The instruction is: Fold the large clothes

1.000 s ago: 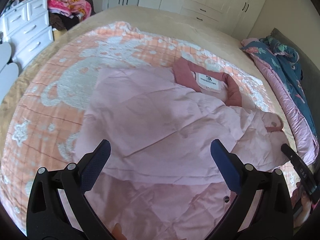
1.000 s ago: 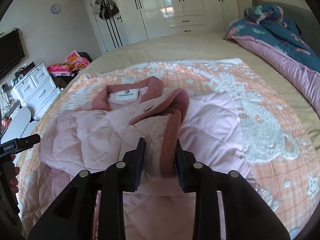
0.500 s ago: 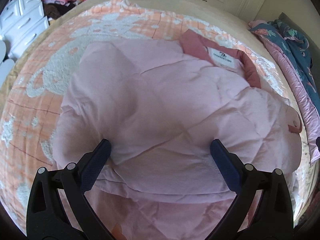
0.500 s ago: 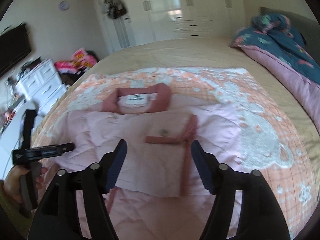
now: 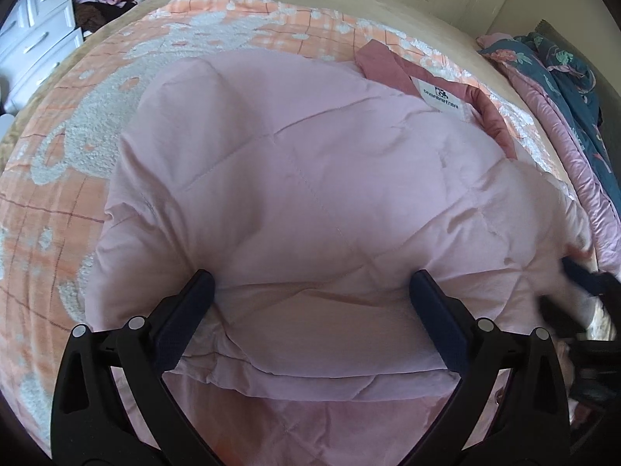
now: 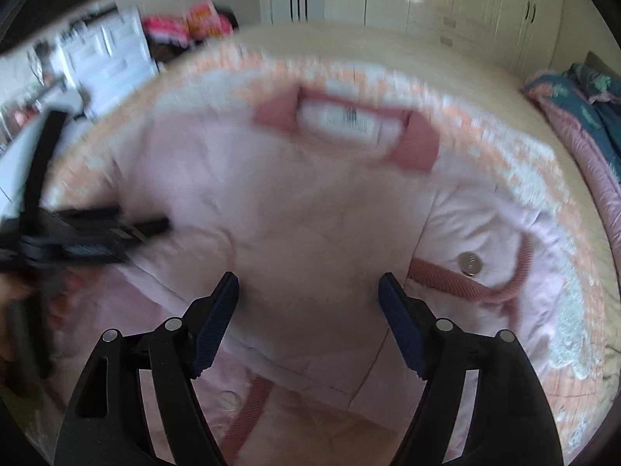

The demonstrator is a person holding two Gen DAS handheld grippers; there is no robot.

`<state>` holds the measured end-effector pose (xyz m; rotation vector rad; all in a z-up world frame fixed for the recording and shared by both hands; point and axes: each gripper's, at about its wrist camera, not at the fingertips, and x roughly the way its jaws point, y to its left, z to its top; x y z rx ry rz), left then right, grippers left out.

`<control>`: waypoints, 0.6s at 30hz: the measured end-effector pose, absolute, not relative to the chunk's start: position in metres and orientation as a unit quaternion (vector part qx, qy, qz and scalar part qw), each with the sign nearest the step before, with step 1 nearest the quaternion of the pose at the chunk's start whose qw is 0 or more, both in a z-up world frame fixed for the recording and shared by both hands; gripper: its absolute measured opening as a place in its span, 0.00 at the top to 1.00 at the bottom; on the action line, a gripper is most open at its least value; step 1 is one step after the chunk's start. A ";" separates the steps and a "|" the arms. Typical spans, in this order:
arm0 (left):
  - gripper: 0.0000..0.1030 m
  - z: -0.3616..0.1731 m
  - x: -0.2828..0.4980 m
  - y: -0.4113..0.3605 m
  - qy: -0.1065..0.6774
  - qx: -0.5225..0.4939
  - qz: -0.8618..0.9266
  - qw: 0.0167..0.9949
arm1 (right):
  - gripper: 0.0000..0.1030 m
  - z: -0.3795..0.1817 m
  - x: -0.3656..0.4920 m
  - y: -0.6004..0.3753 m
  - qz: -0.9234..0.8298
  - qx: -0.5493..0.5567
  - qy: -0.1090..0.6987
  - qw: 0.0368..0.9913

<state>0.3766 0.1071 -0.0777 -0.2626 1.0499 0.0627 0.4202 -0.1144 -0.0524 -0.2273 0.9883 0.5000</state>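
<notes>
- The pink quilted jacket (image 5: 310, 194) lies spread on the bed, over an orange-and-white blanket (image 5: 77, 147), its sides folded in over the middle.
- Its darker pink collar (image 5: 388, 66) with a white label (image 5: 440, 95) points toward the far side of the bed.
- In the right wrist view a sleeve cuff (image 6: 465, 287) edged in ribbed pink trim, with a round metal snap (image 6: 470, 263), lies on the jacket's right side.
- The left gripper (image 5: 310, 283) hovers low over the folded bulk, jaws wide, nothing pinched between them.
- The right gripper (image 6: 308, 291) hangs over the jacket's middle; its jaws are opening, with only fabric below them and none gripped. This view is blurred.
- A blue-and-pink duvet (image 5: 562, 89) is bunched along the bed's right edge.
- White drawers (image 5: 35, 39) stand at the left, and white wardrobes (image 6: 446, 0) line the far wall.
</notes>
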 end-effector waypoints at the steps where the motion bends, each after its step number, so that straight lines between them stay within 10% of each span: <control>1: 0.08 -0.078 0.377 0.106 0.499 -0.122 0.031 0.857 | 0.25 -0.060 0.423 -0.115 0.236 -0.100 0.473 0.843; 18: 0.09 -0.037 0.321 0.108 0.467 -0.158 0.029 0.869 | 0.22 -0.059 0.395 -0.129 0.221 -0.055 0.467 0.854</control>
